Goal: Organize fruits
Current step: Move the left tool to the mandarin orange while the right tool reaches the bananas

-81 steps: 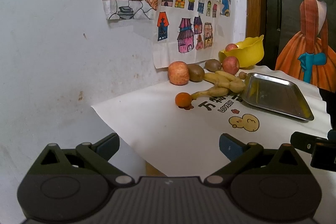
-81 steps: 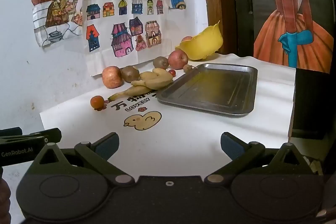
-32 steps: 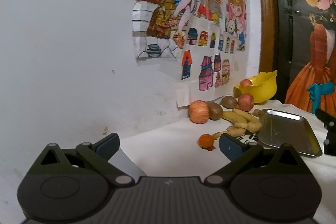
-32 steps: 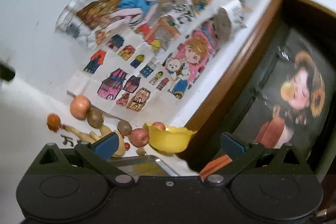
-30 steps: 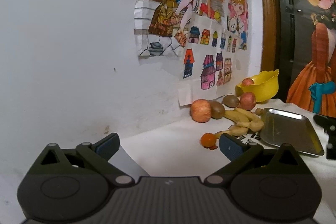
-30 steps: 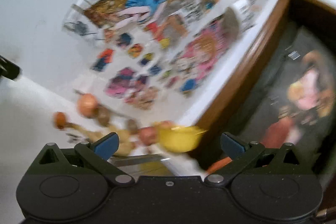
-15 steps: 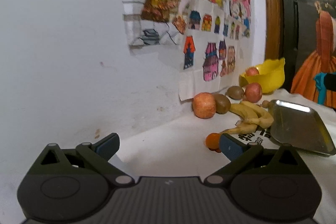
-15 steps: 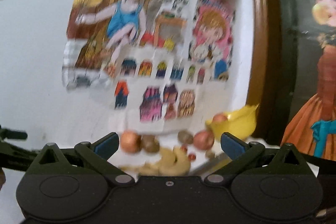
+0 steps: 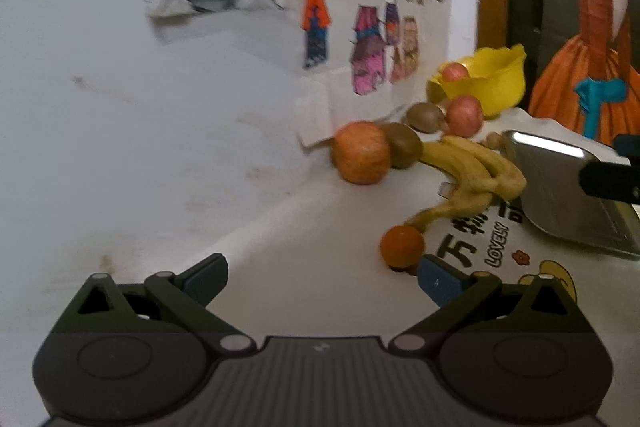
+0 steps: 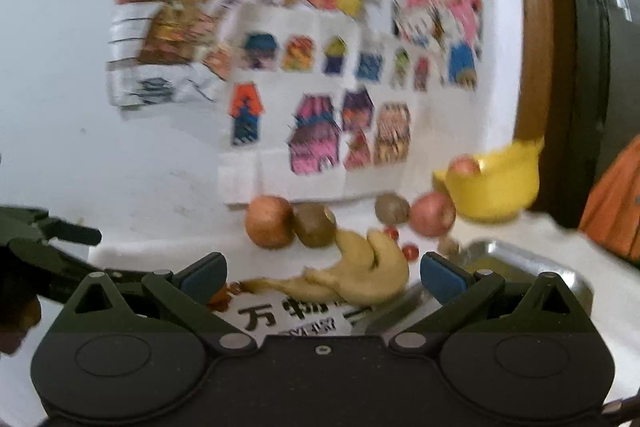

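The left claw (image 9: pixel 322 277) stood wide apart with nothing between its blue-tipped fingers, hanging above the white cloth of the bench (image 9: pixel 304 227). Just ahead of its right finger lay a small orange (image 9: pixel 402 246), touching the stem end of a bunch of bananas (image 9: pixel 476 167). Beyond the bananas, close to the wall, a large apple (image 9: pixel 361 158) sat against a kiwi (image 9: pixel 405 151); farther back were a second kiwi (image 9: pixel 425 115) and a smaller red apple (image 9: pixel 464 115), which lay just beside a yellow bowl (image 9: pixel 492 87) holding another apple (image 9: pixel 453 71). A metal tray (image 9: pixel 560 195) lay to the right of the bananas, its near part crossed by a dark piece of the other tool.

The right claw (image 10: pixel 322 277) was likewise spread wide and empty. Its view was blurred, yet the bananas (image 10: pixel 360 271) showed between the fingers, with the large apple (image 10: pixel 269 222) and kiwi (image 10: pixel 314 225) behind them, the second kiwi (image 10: pixel 391 209) and red apple (image 10: pixel 432 214) to the right, and the yellow bowl (image 10: pixel 496 187) beyond. A corner of the tray (image 10: pixel 520 259) showed past the right finger. Small red fruits (image 10: pixel 409 250) lay near the bananas; their kind could not be told. Coloured drawings (image 10: pixel 320 67) hung on the wall.
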